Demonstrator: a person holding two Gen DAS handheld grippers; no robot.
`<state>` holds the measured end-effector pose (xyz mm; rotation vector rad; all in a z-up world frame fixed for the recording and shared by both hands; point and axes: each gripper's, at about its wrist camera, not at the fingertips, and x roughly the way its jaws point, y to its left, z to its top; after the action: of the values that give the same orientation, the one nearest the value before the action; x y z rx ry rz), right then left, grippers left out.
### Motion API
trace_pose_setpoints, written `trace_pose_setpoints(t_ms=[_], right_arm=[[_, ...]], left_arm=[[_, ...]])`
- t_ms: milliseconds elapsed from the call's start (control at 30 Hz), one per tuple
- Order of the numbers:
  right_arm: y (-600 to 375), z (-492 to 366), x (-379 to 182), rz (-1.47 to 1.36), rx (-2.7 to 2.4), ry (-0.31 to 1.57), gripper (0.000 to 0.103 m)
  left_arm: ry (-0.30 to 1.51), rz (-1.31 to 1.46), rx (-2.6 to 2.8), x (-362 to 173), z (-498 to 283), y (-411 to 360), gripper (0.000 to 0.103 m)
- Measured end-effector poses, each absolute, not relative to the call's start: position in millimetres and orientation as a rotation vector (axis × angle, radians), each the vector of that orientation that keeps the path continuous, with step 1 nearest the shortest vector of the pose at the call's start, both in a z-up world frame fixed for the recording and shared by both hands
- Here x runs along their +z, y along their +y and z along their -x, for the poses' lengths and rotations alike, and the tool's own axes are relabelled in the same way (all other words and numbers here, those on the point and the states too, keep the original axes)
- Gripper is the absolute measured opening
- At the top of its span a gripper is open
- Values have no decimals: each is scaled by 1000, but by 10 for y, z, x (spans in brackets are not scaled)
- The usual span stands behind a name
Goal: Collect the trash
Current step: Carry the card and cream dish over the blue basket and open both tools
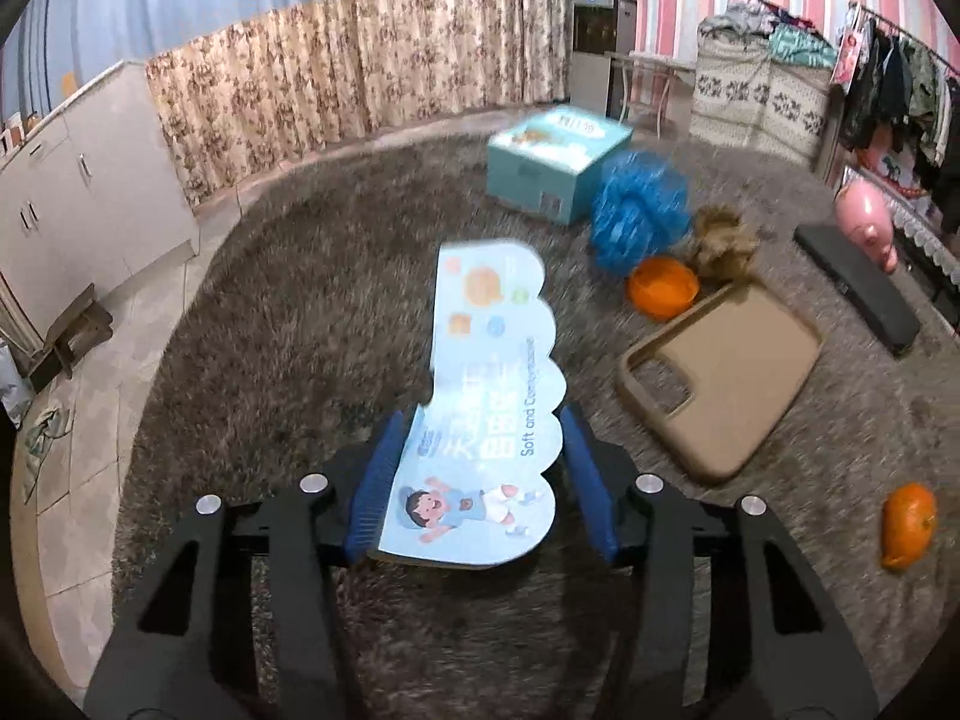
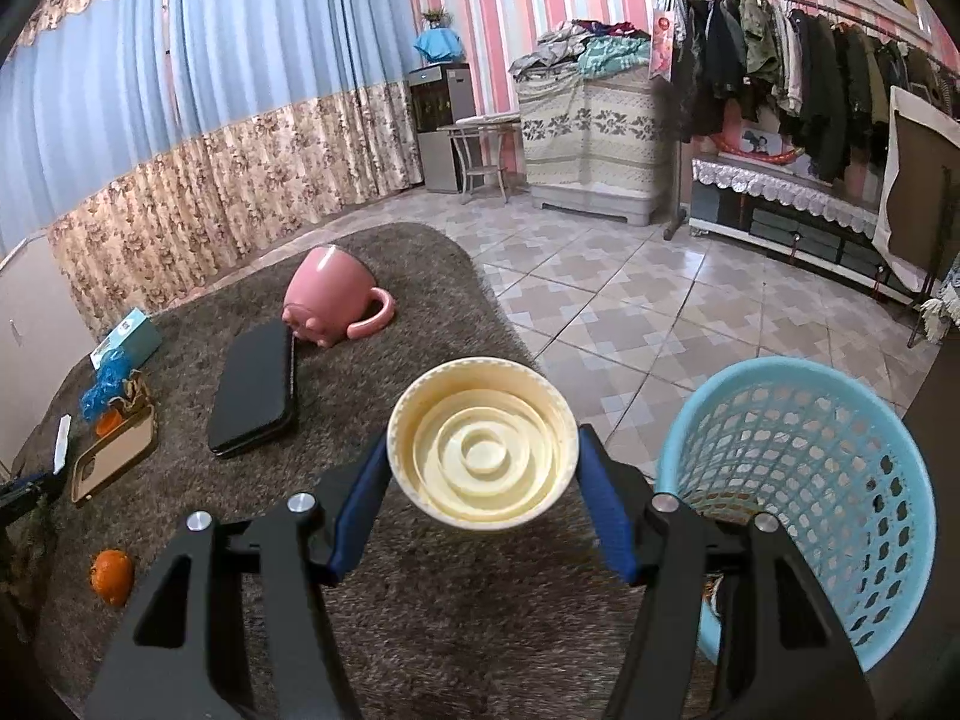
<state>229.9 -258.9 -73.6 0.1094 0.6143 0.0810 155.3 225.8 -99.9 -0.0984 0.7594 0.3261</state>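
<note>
The left gripper (image 1: 480, 468) has its blue jaws closed against the 2 edges of a light-blue printed card (image 1: 480, 420) with a scalloped edge and a cartoon child, held flat above the shaggy brown rug (image 1: 300, 300). The right gripper (image 2: 483, 492) has its jaws pressed to either side of a cream ribbed cup (image 2: 483, 441), its open mouth facing the camera, raised over the rug's edge.

Ahead of the card, on the rug, lie a tan phone case (image 1: 720, 378), an orange peel (image 1: 663, 287) touching a brown fuzzy clump (image 1: 723, 243), a blue mesh sponge (image 1: 639, 213) and a teal box (image 1: 558, 165) behind it. A second orange peel (image 1: 909, 525) sits apart at the right. A black flat case (image 1: 858, 288) and a pink mug (image 1: 870, 222) lie farther right.

Only the right wrist view shows the light-blue slatted basket (image 2: 840, 450), standing on the tiled floor (image 2: 600, 312) just beside the rug, right of the cup; something orange lies inside it low down, though what it is cannot be told. That view also shows the mug tipped on its side beside the black case, and a clothes rack (image 2: 810, 60) along the far wall. Only the left wrist view shows the white cabinets (image 1: 90, 192) at the left.
</note>
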Motion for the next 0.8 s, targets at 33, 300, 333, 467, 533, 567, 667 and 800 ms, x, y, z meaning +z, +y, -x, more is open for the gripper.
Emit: trace_pose_setpoints(t_ms=[33, 300, 333, 467, 533, 567, 667, 800], right_arm=[[-2614, -2290, -728, -112, 75, 611, 61], [-2855, -2217, -664, -111, 1, 586, 61], [-2889, -2207, -651, -110, -10, 582, 61], [-3082, -2181, -622, -98, -82, 575, 61], [-3188, -2150, -635, -84, -121, 574, 61], [-3242, -2134, -632, -80, -139, 572, 61], [-3412, -2082, -599, -76, -195, 563, 61], [-3762, -2012, -563, -84, -301, 555, 61]], left_arm=[[746, 97, 324, -948, -1553, 2226, 52], [612, 65, 254, -413, -1657, 1743, 52], [598, 62, 239, -362, -1680, 1661, 52], [547, 49, 161, -156, -1825, 1259, 52], [528, 33, 120, -101, -1919, 986, 52], [524, 26, 104, -83, -1964, 874, 52], [512, 12, 33, -45, -2082, 494, 52], [497, -12, -78, -24, -2214, -126, 52]])
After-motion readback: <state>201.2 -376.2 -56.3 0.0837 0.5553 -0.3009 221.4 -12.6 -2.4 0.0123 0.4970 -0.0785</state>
